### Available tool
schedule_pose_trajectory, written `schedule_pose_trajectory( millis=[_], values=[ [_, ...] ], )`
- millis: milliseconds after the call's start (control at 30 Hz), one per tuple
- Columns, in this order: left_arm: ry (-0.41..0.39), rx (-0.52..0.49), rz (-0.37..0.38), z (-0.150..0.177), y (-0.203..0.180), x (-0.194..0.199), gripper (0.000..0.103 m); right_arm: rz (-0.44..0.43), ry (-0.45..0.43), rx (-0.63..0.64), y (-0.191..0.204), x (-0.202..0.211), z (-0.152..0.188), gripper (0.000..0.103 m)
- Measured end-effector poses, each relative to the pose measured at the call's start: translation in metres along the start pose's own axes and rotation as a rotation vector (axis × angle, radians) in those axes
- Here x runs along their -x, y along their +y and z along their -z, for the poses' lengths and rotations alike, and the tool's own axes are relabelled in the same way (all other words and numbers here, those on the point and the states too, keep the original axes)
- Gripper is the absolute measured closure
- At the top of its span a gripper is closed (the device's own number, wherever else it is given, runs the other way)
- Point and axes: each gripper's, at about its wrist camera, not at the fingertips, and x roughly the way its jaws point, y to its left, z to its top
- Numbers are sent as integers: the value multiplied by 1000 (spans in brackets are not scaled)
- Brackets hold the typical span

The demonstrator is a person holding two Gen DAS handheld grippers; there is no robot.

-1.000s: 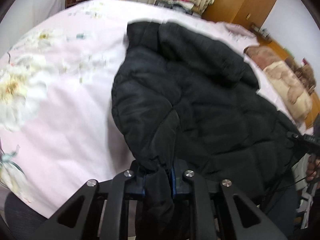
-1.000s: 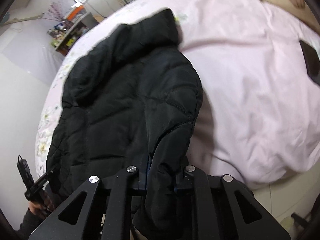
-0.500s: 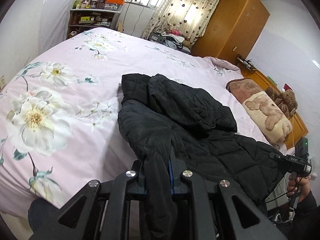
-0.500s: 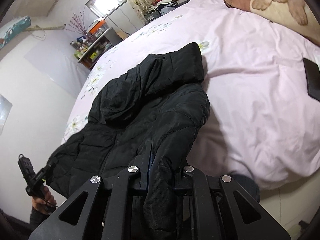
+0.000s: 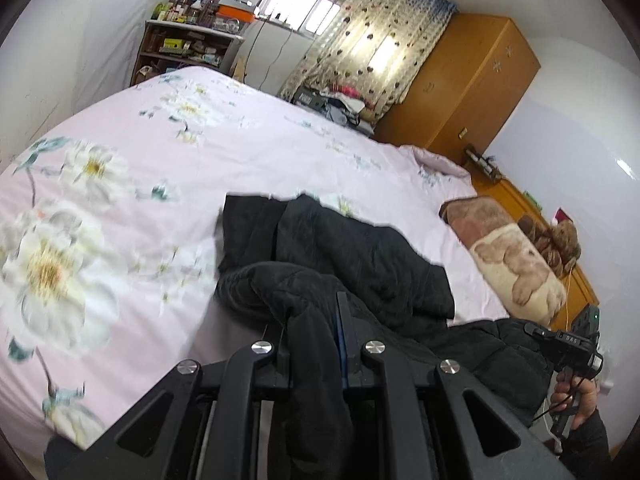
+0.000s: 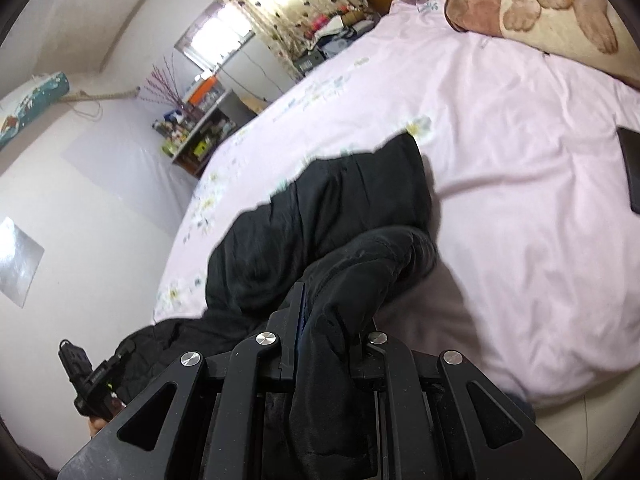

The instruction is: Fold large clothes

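A black quilted puffer jacket (image 5: pixel 360 256) lies on the pink floral bed, its hood end far from me; it also shows in the right wrist view (image 6: pixel 340 208). My left gripper (image 5: pixel 314 320) is shut on a bunched edge of the jacket near the bed's front edge. My right gripper (image 6: pixel 332 316) is shut on another bunched edge of the same jacket. Each gripper shows in the other's view, the right one (image 5: pixel 576 344) at the lower right and the left one (image 6: pixel 86 376) at the lower left. Jacket cloth hangs down between both pairs of fingers.
The pink bed cover (image 5: pixel 120 184) spreads wide to the left and far side. A bear-print pillow (image 5: pixel 508 256) lies at the right. A dark phone (image 6: pixel 630 168) lies on the bed at the right. A shelf (image 5: pixel 184 48) and wooden wardrobe (image 5: pixel 460 84) stand beyond.
Both grippers have drawn back toward the bed's front edge and tilted up, still shut on the jacket. The jacket now looks smaller and lower in view, with more room showing.
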Motion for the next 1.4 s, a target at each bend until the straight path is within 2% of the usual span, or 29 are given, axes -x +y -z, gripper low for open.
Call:
schedule_pose_trajectory(
  millis=[233,433,633,767,833,900,933,967,1033,1067,1100,1200,1267,1333,1400],
  values=[
    [-25,54,-16,-61,9,-52,88,14,-33,2,14,-38,-67,89],
    [21,61,-83,-100,21,-125,88,80,8,2,16,-97,-114,89],
    [132,111,-147,-107,51,-201,86,156,109,-45,-3,-174,-143,84],
    [187,147,-152,-108,64,-230,82,150,161,-110,-24,-206,-149,76],
    [204,177,-121,-112,68,-232,82,110,168,-157,-31,-205,-154,72],
    [209,198,-84,-118,71,-229,78,61,155,-182,-33,-196,-163,60],
    [205,208,-62,-121,72,-227,76,16,130,-198,-34,-186,-169,46],
    [198,214,-44,-124,73,-226,73,-18,105,-211,-34,-179,-174,37],
    [178,236,-7,-129,73,-221,65,-94,54,-249,-35,-164,-182,35],
    [169,249,11,-132,73,-220,57,-103,40,-252,-35,-162,-182,34],
    [158,264,32,-134,72,-218,49,-96,27,-237,-32,-162,-181,34],
    [112,290,72,-143,69,-207,34,-67,4,-177,-25,-162,-175,34],
    [47,268,52,-154,67,-196,26,-90,-14,-200,-29,-163,-175,32],
    [-11,243,19,-161,67,-186,24,-93,-4,-262,-36,-171,-178,32],
    [-10,231,6,-165,68,-182,24,-74,29,-306,-39,-178,-178,31]
  ],
)
